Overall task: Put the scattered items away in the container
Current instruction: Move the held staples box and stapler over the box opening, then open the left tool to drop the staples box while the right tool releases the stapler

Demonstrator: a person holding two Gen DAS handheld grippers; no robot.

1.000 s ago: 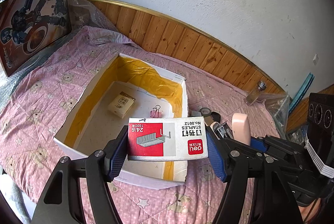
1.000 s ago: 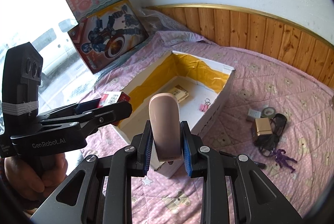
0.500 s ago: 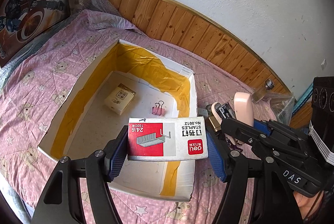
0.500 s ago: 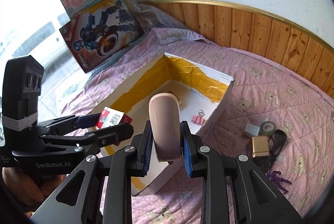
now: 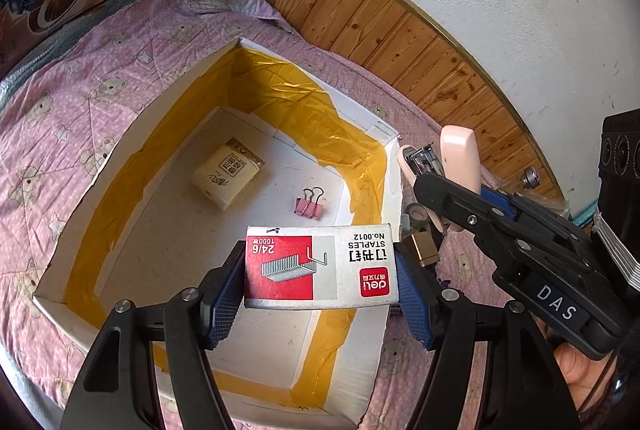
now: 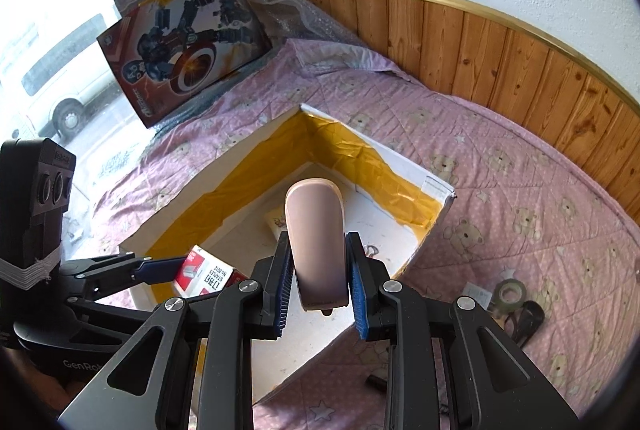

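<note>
I count one white cardboard box lined with yellow tape (image 5: 390, 189), one red-and-white staple box (image 5: 320, 268), one pink stapler (image 6: 318, 246), one pink binder clip (image 5: 309, 205), one cream tissue packet (image 5: 228, 173) and two printed toy boxes (image 6: 184, 53).

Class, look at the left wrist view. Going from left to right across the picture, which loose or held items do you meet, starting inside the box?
tissue pack → pink binder clip → staples box held by the left gripper → pink stapler held by the right gripper

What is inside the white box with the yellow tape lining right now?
On the floor of the white box lie a cream tissue pack and a pink binder clip. The staples box, held in the left tongs, covers part of the near floor.
</note>
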